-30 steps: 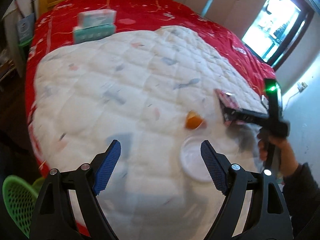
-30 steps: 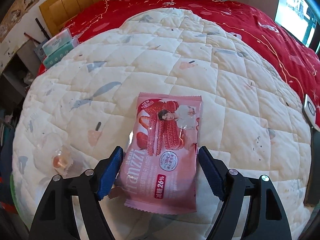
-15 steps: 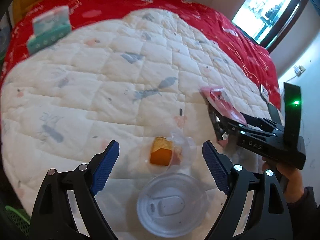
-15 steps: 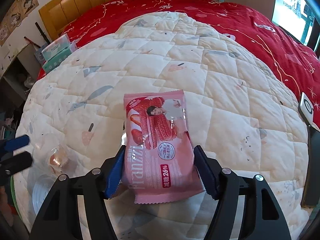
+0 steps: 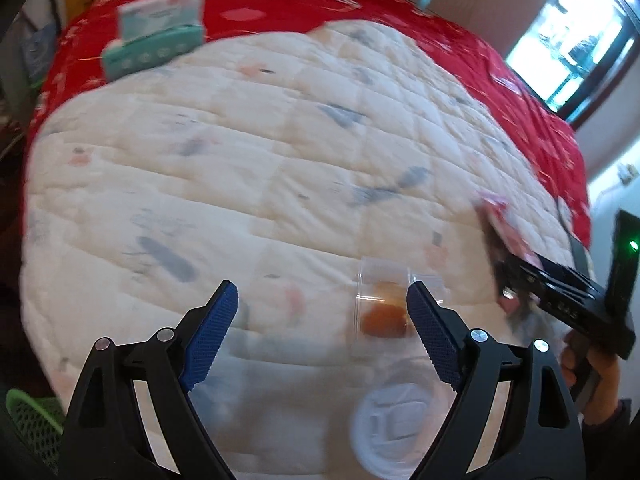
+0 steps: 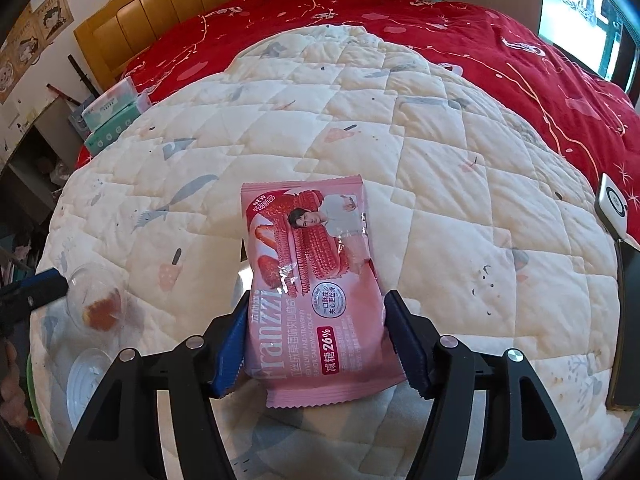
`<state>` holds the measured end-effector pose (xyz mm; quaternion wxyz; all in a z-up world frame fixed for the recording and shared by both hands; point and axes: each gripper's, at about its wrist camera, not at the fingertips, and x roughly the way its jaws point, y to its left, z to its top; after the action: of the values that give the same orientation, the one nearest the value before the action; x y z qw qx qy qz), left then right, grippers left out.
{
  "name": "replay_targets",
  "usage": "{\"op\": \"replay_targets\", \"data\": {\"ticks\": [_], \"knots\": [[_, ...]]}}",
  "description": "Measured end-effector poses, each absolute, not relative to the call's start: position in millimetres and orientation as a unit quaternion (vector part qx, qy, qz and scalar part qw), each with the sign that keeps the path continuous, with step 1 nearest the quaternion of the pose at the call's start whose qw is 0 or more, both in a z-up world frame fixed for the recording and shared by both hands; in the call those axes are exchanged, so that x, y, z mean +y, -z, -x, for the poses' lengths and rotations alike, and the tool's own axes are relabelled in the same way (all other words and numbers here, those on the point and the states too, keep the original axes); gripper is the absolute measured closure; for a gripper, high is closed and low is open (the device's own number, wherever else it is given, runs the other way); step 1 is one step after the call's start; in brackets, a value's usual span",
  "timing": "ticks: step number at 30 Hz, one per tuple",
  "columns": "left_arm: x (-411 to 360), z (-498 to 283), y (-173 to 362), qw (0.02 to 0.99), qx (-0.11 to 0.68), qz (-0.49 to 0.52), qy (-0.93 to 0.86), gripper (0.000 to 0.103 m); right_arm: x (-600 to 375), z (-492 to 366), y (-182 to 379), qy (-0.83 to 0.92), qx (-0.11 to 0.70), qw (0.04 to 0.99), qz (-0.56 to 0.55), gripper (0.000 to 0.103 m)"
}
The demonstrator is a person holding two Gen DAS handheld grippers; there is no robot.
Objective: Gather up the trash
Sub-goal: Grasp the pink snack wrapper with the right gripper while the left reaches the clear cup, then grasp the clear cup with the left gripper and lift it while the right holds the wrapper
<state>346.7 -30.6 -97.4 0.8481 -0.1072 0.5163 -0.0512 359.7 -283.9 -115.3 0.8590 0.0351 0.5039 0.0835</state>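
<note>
On the white quilt (image 6: 460, 216) of the bed, the right gripper (image 6: 316, 340) has just been closing and now pinches the near pink snack bag (image 6: 316, 276), which might slip out, while the left gripper (image 5: 322, 332), jaws wide and holding nothing, could knock the clear cup (image 5: 382, 308).

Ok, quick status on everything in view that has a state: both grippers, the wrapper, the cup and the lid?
Left gripper: open, empty, jaws have just been widening.
Right gripper: pads on both sides of the packet, jaws have just been closing.
Pink cookie packet: flat on the quilt, between the right pads.
Clear plastic cup with orange leftover: on its side, lid off.
Round clear plastic lid: loose on the quilt.
White quilted blanket: spread over the bed.
</note>
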Motion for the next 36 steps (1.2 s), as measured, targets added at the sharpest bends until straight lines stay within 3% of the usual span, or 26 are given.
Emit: {"op": "replay_targets", "data": {"ticks": [12,21,25,29,36], "knots": [[-20.1,-347.0,82.8,0.859,0.494,0.116,0.071,0.02,-278.9,-360.8,112.4,-0.093,0.499,0.861,-0.036,0.04],[-59.3,-345.2,91.7,0.867,0.487,0.03,0.101,0.02,-273.0,-364.6,118.2,-0.104,0.5,0.859,-0.02,0.04],[-62.5,-349.4,99.4,0.861,0.497,0.034,0.107,0.038,-272.8,-364.7,120.0,-0.106,0.5,0.859,-0.019,0.04],[-63.8,-349.6,105.0,0.861,0.497,0.033,0.106,0.047,-270.9,-365.4,122.0,-0.104,0.499,0.86,-0.012,0.039],[-60.2,-345.8,99.6,0.867,0.486,0.045,0.102,0.048,-267.5,-360.7,118.6,-0.104,0.492,0.865,0.004,0.046]]}}
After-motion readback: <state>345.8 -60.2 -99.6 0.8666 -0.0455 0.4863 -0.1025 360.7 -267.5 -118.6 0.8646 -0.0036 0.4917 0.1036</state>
